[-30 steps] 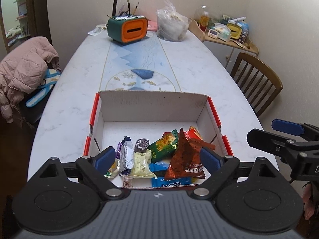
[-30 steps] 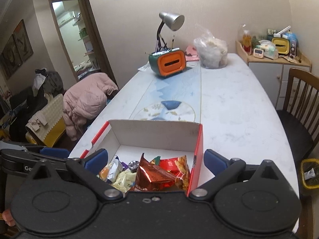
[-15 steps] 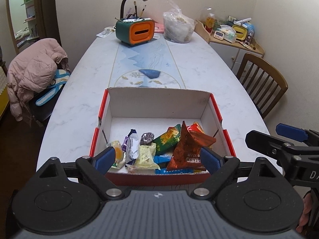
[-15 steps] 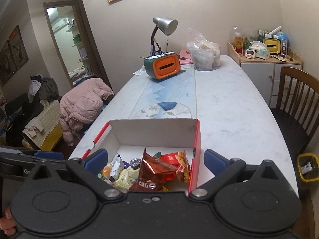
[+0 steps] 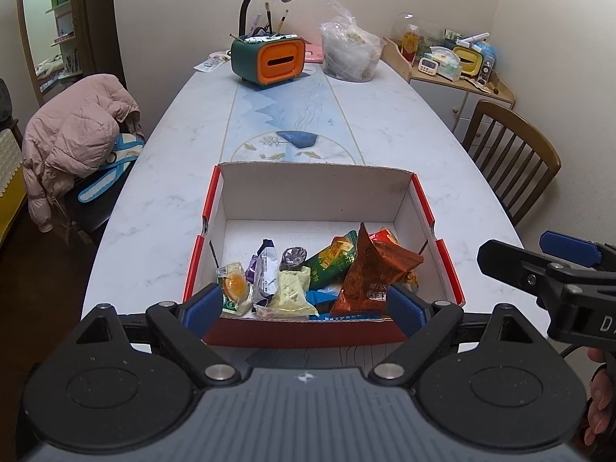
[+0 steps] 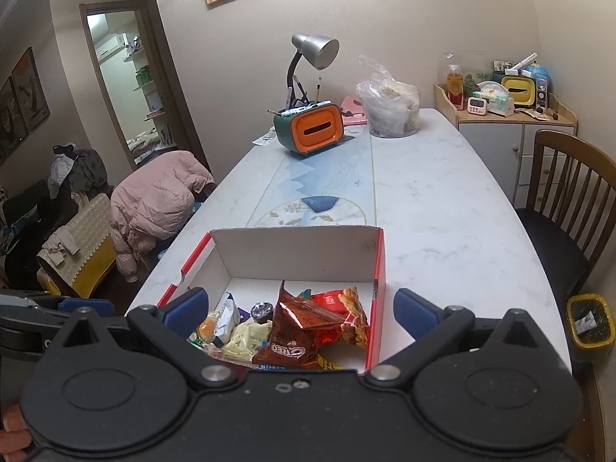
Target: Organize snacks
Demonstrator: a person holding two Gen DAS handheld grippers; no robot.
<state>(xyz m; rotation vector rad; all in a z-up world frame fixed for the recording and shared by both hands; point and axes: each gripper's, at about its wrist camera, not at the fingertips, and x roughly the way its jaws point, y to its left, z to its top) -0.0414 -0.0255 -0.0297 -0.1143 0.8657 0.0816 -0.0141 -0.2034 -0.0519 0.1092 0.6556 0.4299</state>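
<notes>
The snacks point(image 5: 323, 273) lie heaped in the near end of a red-sided cardboard box point(image 5: 308, 188) on the marble table point(image 5: 154, 208). The left gripper point(image 5: 304, 310) and right gripper point(image 6: 300, 312) hover before it, fingers spread wide, holding nothing.

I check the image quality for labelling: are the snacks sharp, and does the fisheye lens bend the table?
Left wrist view: snacks in the box are sharp; the table edges bow outward. Right wrist view: the Oreo bag print is readable, the doorway leans, corners are dark.
</notes>
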